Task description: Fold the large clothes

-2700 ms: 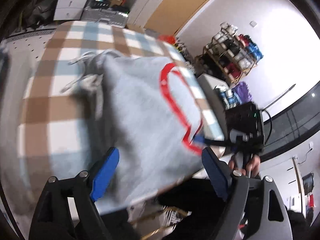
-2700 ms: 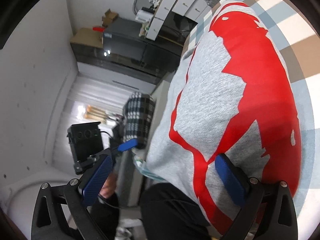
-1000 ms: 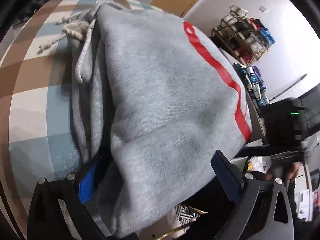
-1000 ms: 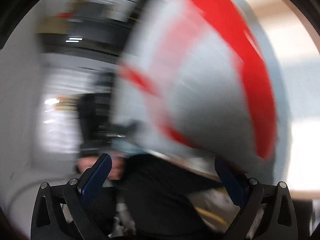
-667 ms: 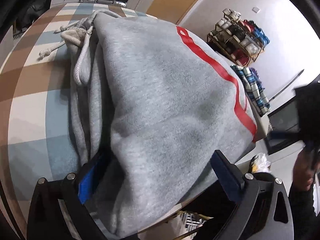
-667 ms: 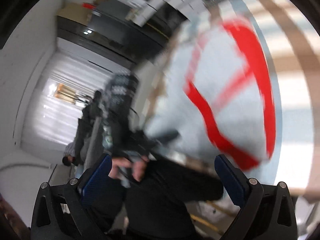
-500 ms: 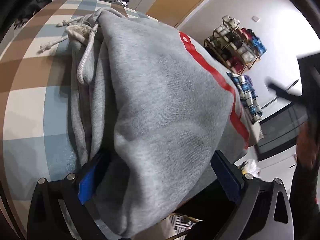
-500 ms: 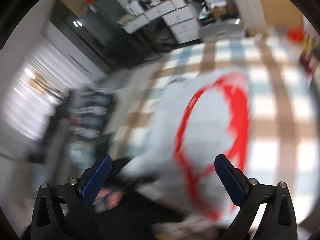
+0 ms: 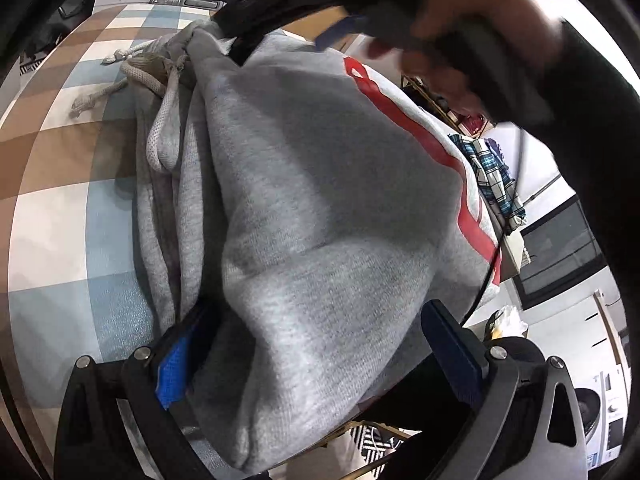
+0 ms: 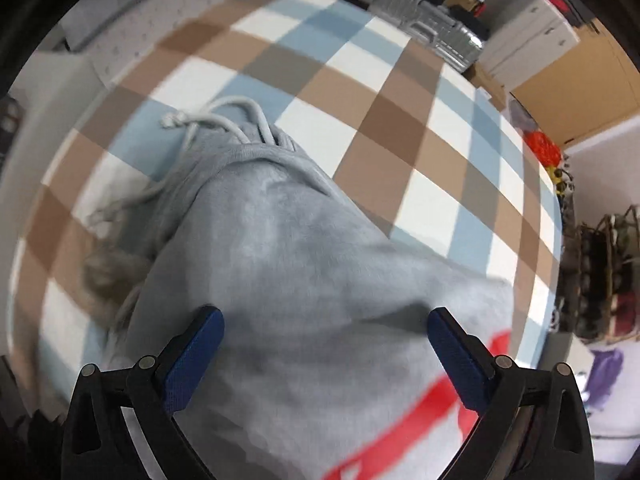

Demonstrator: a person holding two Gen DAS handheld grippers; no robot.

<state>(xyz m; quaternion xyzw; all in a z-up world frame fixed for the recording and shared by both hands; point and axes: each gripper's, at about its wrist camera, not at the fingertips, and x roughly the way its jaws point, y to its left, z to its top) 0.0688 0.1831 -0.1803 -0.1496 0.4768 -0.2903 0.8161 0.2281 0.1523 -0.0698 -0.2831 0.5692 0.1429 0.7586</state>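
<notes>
Checked worktop (image 10: 400, 152) carries a folded grey hoodie (image 9: 320, 200), drawstrings (image 10: 208, 120) at its far left. Left gripper (image 9: 316, 344) jaws wide apart around the near fold; right gripper (image 10: 324, 340) jaws spread above it, holding nothing.

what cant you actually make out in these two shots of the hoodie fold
- Left wrist view: the left gripper has one finger tucked into the hoodie folds, so its grip is unclear.
- Left wrist view: the right hand is blurred and covers the hoodie's far end.
- Right wrist view: the right gripper is over the cloth; contact is unclear.
- Both views: the red print is cut off or folded away.
</notes>
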